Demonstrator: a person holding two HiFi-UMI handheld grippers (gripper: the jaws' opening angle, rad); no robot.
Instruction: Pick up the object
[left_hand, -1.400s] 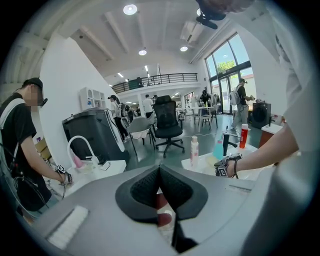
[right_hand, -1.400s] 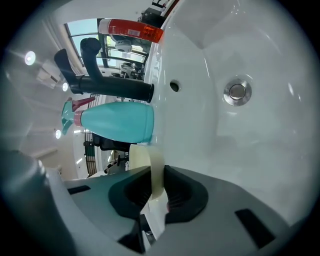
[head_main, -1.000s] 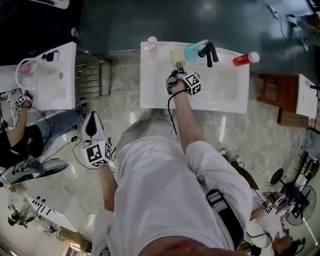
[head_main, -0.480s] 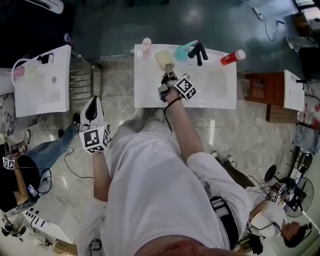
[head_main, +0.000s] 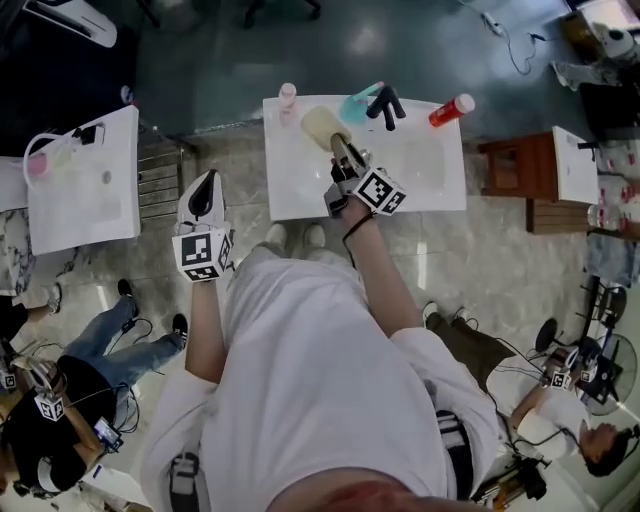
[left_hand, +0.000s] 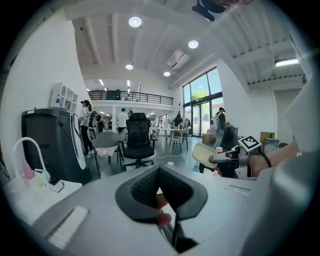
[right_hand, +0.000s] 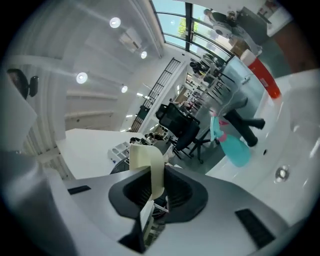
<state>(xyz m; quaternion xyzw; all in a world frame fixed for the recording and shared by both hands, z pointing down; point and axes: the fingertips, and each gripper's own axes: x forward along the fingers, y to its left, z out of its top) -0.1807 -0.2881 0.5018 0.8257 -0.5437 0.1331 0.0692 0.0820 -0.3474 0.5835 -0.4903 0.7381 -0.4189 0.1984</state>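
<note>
A pale yellow, flat-headed object (head_main: 322, 126) on a short handle sticks out over the white sink basin (head_main: 430, 175). My right gripper (head_main: 346, 158) is shut on its handle. In the right gripper view the pale yellow object (right_hand: 149, 167) stands up between the jaws of the right gripper (right_hand: 153, 196), which press on it. My left gripper (head_main: 203, 196) hangs over the floor left of the sink, jaws together and nothing in them. From the left gripper view the pale yellow object (left_hand: 206, 153) shows at the right, ahead of the left gripper (left_hand: 161, 200).
Along the sink's back edge stand a pink-capped bottle (head_main: 288, 97), a teal spray bottle (head_main: 358, 104), a black faucet (head_main: 386, 104) and a red bottle (head_main: 451, 110). A second white sink (head_main: 85, 190) is at the left, a wooden stool (head_main: 522, 166) at the right. People sit around on the floor.
The right gripper has drawn back toward the sink's front edge and tilted, so the pale yellow object now points up and left. The left gripper has risen toward the sink.
</note>
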